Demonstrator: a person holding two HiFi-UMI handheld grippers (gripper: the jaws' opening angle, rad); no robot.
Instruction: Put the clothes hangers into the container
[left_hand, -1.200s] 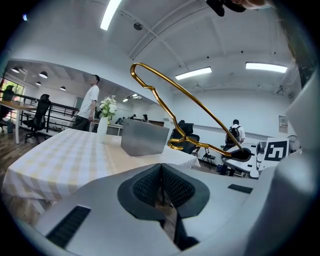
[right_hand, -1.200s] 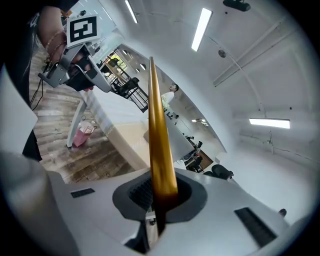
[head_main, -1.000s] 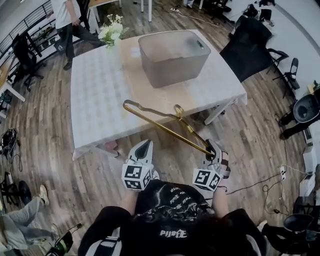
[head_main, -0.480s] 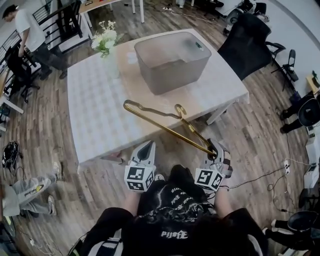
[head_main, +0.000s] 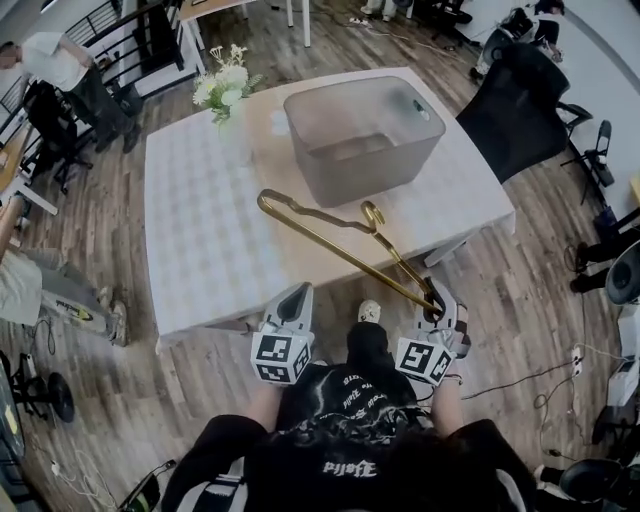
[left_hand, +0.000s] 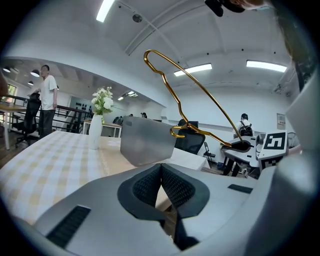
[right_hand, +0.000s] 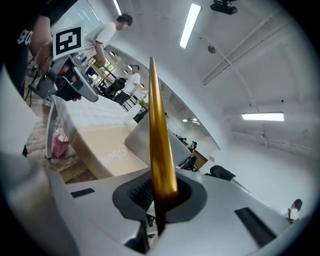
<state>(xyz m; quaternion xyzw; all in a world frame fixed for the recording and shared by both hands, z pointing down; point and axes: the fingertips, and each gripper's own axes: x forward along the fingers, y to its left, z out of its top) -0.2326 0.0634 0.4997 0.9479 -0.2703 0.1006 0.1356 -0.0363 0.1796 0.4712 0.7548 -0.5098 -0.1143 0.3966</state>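
Note:
A gold metal clothes hanger (head_main: 335, 243) hangs in the air over the table's near edge, held by one end in my right gripper (head_main: 434, 303), which is shut on it. The same hanger (right_hand: 159, 145) runs straight up out of the jaws in the right gripper view, and its hook and arm (left_hand: 192, 107) cross the left gripper view. My left gripper (head_main: 290, 303) is shut with nothing in it, its pads (left_hand: 161, 187) pressed together. The grey translucent container (head_main: 362, 134) stands on the far half of the table, beyond the hanger.
The table (head_main: 200, 230) carries a pale checked cloth and a white vase of flowers (head_main: 225, 92) at its far left. A black office chair (head_main: 520, 100) stands to the right of the table. A person (head_main: 60, 75) stands at the far left, and a shoe (head_main: 369, 311) shows on the wooden floor.
Both grippers and the hanger have come closer to the table; the hanger's far end now reaches over the tabletop. The person at the far left has shifted position.

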